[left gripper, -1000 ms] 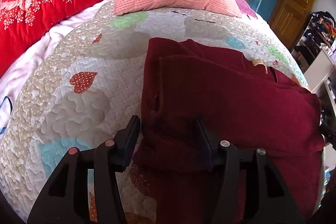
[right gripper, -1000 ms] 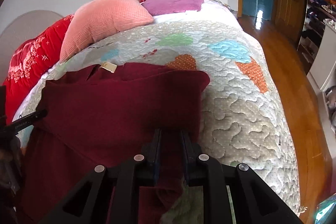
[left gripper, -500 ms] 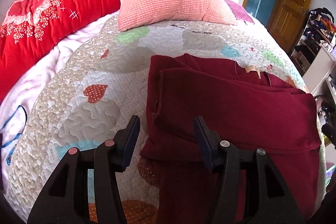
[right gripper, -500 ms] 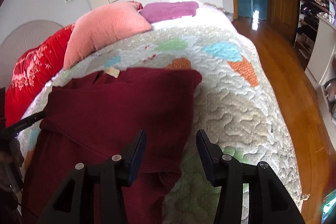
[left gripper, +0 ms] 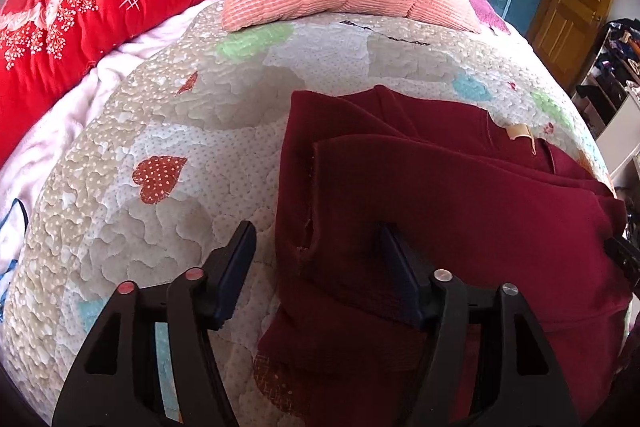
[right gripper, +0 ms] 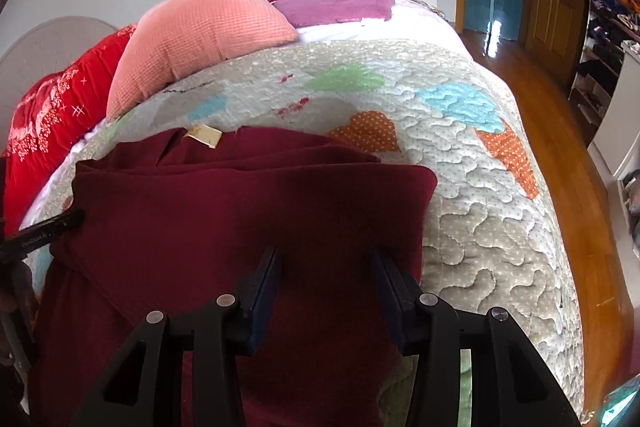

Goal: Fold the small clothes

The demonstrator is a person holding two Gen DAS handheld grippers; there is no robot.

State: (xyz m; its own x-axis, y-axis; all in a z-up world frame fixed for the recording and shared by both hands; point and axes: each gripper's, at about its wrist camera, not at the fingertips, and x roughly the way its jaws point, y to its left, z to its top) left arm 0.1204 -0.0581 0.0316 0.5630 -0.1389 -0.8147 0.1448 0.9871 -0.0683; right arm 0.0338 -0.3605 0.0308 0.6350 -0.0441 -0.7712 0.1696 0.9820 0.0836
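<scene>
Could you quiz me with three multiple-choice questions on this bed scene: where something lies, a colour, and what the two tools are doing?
1. Where does the pink pillow lie?
A. on the floor
B. at the far end of the quilt, beyond the garment
C. on top of the garment

2. What colour is the garment being folded?
A. dark red
B. blue
C. white

3. How do the jaws of the left gripper and right gripper stand?
A. both clamped on the pillow
B. both spread apart, gripping nothing
C. one shut on the quilt

Answers:
1 B, the pillow rests past the garment's collar, next to the red blanket.
2 A, the cloth is deep maroon in both views.
3 B, each pair shows a clear gap, with the cloth lying loose below and not pinched.
</scene>
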